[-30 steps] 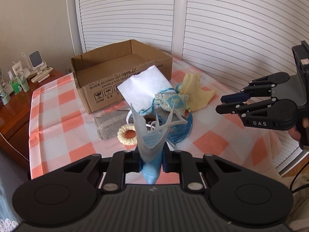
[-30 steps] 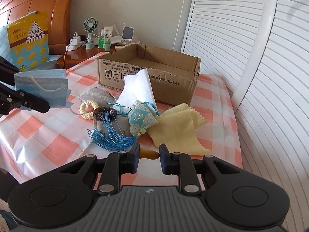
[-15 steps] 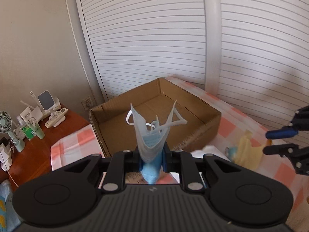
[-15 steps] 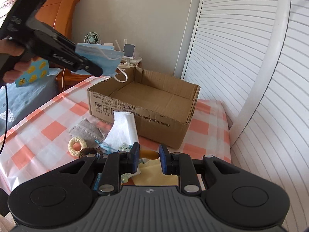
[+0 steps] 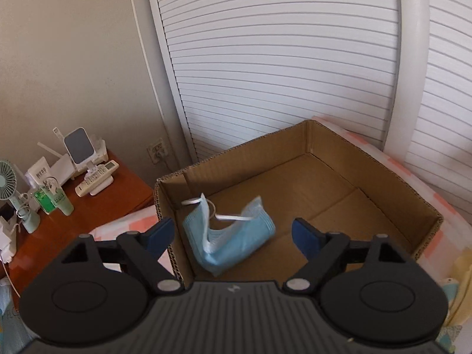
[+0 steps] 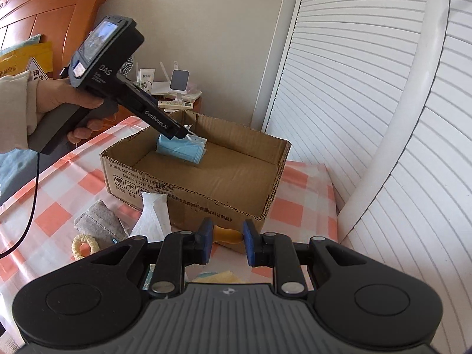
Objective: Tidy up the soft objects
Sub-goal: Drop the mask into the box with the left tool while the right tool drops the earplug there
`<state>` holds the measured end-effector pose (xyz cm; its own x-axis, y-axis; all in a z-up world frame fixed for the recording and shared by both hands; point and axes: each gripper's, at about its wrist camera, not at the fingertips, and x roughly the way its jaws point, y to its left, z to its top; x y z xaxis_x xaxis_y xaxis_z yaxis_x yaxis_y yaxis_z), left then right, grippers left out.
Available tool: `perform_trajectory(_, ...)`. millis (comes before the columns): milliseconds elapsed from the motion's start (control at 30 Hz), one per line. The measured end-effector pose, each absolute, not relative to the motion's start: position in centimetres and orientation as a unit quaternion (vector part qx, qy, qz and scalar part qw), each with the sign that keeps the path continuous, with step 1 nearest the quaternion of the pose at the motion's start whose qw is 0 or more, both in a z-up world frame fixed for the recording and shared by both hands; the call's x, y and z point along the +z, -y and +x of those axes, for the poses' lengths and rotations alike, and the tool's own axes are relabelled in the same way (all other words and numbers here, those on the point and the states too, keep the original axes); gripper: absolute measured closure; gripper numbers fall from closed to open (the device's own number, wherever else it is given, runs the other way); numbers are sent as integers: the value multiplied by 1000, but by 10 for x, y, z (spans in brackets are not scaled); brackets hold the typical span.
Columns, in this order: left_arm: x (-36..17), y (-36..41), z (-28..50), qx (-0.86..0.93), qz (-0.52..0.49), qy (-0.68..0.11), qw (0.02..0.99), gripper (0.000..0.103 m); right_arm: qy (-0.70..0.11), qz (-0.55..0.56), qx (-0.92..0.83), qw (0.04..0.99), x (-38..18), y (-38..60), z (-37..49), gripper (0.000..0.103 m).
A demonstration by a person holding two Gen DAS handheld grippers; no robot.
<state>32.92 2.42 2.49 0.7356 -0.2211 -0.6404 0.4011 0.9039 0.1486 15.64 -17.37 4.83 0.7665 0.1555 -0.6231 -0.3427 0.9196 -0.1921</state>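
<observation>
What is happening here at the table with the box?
A person is sorting soft items into a cardboard box. The left gripper is over the box; its jaws have just been opening, and the blue face mask is free between them. The right gripper waits shut in front of the box, holding nothing.

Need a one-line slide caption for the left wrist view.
Left gripper, jaws just opened, poised over the cardboard box with the released blue face mask inside.
</observation>
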Motion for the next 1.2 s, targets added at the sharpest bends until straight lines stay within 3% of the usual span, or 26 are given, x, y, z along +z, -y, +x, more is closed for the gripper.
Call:
perform_trajectory(400,48,-53,200,-167,108,-301,933,2,-315,-141,153,926,62,152,182,77)
perform_trajectory(600,39,-68,143,-132,105,-292,941,1,-325,-131,168,921,68,135,231,77)
perform_trajectory(900,13,-82,122,-96,57,-320,941,1,-369,-96,146,913,56,122,334,76)
perform_trajectory(933,11,-82,122,-96,57,-323,940,1,-377,-91,142,911,53,121,345,74)
perform_trajectory(1000,7,-83,122,-91,57,-327,939,1,-391,-81,137,906,48,121,359,43)
perform_trajectory(1067,6,-84,122,-88,56,-329,939,1,-390,-80,126,909,46,123,364,26)
perform_trajectory(1200,3,-88,122,-89,49,-331,938,1,-384,-79,113,913,45,126,359,11)
